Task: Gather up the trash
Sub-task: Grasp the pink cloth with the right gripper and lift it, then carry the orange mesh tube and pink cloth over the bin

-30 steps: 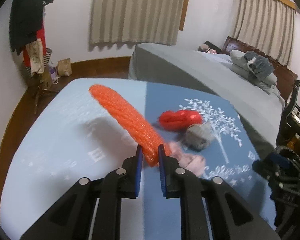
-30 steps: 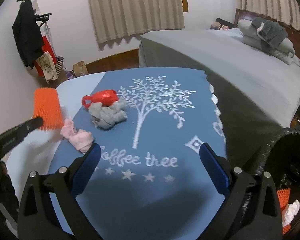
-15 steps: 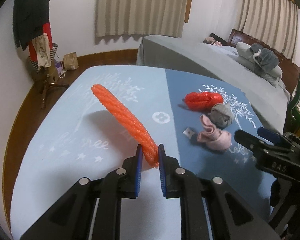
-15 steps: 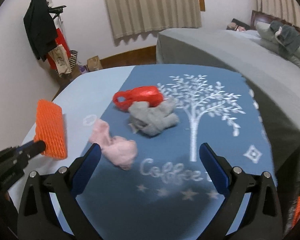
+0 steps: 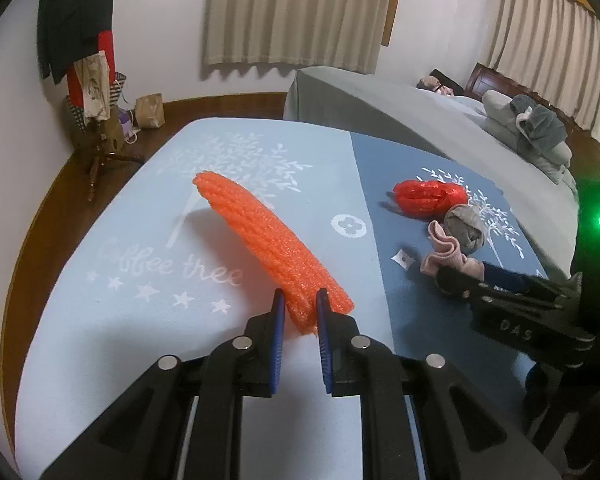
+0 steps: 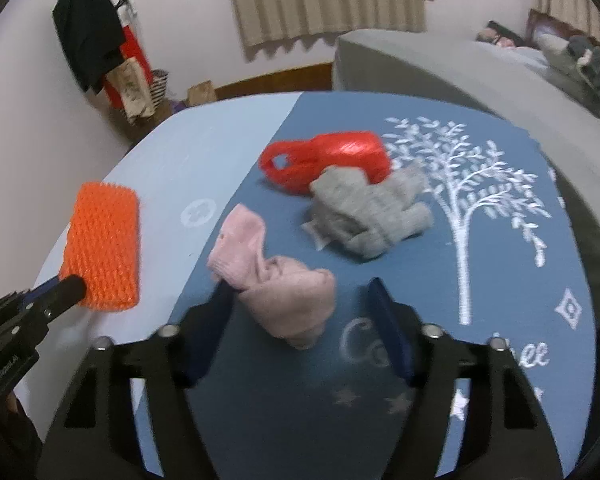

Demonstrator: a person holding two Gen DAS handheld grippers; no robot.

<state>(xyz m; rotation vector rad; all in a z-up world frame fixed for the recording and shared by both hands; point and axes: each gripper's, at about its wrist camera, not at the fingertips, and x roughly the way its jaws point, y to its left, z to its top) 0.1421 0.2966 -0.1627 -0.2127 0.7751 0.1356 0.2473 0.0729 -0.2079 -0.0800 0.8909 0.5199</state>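
My left gripper (image 5: 299, 306) is shut on the near end of an orange foam net sleeve (image 5: 260, 236), which lies over the light blue half of the blanket; the sleeve also shows in the right wrist view (image 6: 104, 246). My right gripper (image 6: 300, 308) is open, its fingers either side of a crumpled pink cloth (image 6: 276, 280) on the dark blue half. Behind it lie a grey cloth (image 6: 364, 212) and a red plastic bag (image 6: 328, 160). The left wrist view shows the pink cloth (image 5: 446, 254), grey cloth (image 5: 466, 226), red bag (image 5: 428, 196) and a small white scrap (image 5: 402, 258).
The two-tone blanket (image 5: 140, 240) covers a raised surface. A grey bed (image 5: 400, 112) with pillows stands behind. A coat stand (image 5: 88, 64) with bags is at the far left by the wall, with wooden floor around it.
My right gripper has moved forward and down to the pink cloth and narrowed around it. My left gripper has lowered the orange sleeve toward the blanket and drawn back left.
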